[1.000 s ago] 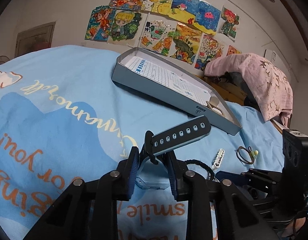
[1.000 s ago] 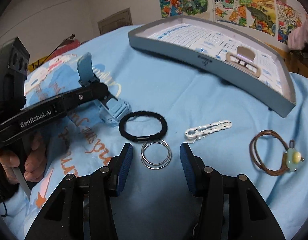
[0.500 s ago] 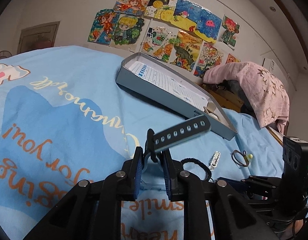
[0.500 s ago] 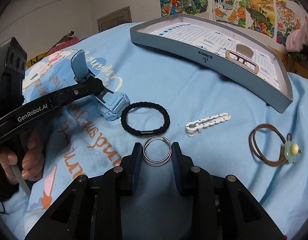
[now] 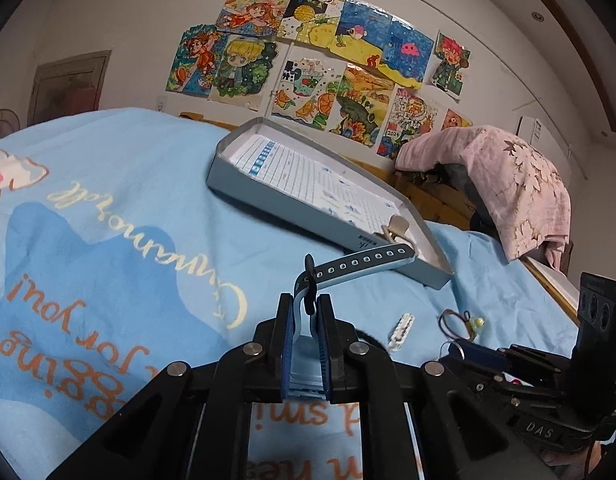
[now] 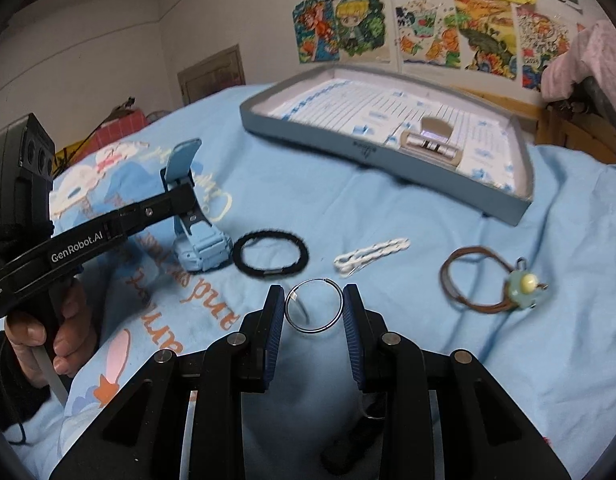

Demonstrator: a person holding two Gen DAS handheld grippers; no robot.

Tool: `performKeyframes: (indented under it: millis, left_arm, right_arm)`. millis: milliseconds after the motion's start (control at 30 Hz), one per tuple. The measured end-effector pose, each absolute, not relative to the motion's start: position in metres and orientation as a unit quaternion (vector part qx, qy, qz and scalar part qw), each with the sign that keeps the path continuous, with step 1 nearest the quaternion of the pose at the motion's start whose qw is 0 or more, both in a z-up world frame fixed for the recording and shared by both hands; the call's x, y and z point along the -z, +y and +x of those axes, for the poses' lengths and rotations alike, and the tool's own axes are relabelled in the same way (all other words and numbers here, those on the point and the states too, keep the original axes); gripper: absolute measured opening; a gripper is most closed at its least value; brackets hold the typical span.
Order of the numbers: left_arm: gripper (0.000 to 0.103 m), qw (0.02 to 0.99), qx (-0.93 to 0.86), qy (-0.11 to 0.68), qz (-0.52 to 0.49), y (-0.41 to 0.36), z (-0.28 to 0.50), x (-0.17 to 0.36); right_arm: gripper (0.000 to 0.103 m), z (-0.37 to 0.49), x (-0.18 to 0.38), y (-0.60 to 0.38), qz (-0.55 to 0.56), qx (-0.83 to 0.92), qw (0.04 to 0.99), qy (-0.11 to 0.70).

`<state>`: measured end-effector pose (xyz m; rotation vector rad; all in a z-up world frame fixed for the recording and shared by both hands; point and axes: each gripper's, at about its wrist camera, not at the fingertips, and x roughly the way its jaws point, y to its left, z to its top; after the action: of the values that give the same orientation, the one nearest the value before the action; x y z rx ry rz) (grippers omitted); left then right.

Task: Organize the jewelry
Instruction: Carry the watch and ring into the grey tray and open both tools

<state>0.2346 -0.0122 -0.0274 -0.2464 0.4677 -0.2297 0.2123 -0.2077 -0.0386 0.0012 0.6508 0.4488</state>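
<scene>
We see a thin, shiny metal ring, a matt pale-blue plastic watch, a fuzzy black hair tie and soft printed cloth.

Bright cartoon drawings cover the white wall; a pink flowered cloth drapes over furniture beside the blue printed bedsheet

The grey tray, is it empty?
No. The shallow grey tray holds one beige hair clip on its lined paper.
</scene>
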Motion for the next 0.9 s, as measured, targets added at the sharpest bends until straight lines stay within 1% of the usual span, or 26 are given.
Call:
performKeyframes:
  millis: [133,267,367,533,700,833,900]
  left_arm:
    - [0.011,0.965,0.104,0.224,-0.088,-0.021,0.235,0.012]
    - [0.011,0.963,0.098,0.231,-0.103,-0.024,0.250,-0.001]
    - [0.011,0.964,0.088,0.226,-0.111,-0.031,0.272,-0.012]
    - [0.011,0.967,0.072,0.212,-0.124,-0.044,0.322,-0.030]
    - [0.011,0.973,0.071,0.196,-0.101,-0.064,0.366,-0.036]
    - [0.011,0.973,0.074,0.200,-0.092,-0.075,0.395,-0.027]
    - [0.011,0.971,0.072,0.208,-0.091,-0.079,0.403,-0.021]
  right_arm:
    - [0.026,0.214,0.025,-0.224,0.019,-0.212,0.931,0.295]
    - [0.026,0.225,0.009,-0.239,0.026,-0.207,0.940,0.269]
    - [0.026,0.242,-0.003,-0.248,0.028,-0.199,0.948,0.248]
    - [0.026,0.282,-0.016,-0.269,0.069,-0.177,0.960,0.206]
    - [0.026,0.315,-0.006,-0.281,0.069,-0.142,0.973,0.171]
    - [0.026,0.345,0.013,-0.299,0.127,-0.124,0.970,0.168]
    - [0.026,0.355,0.022,-0.303,0.133,-0.121,0.969,0.168]
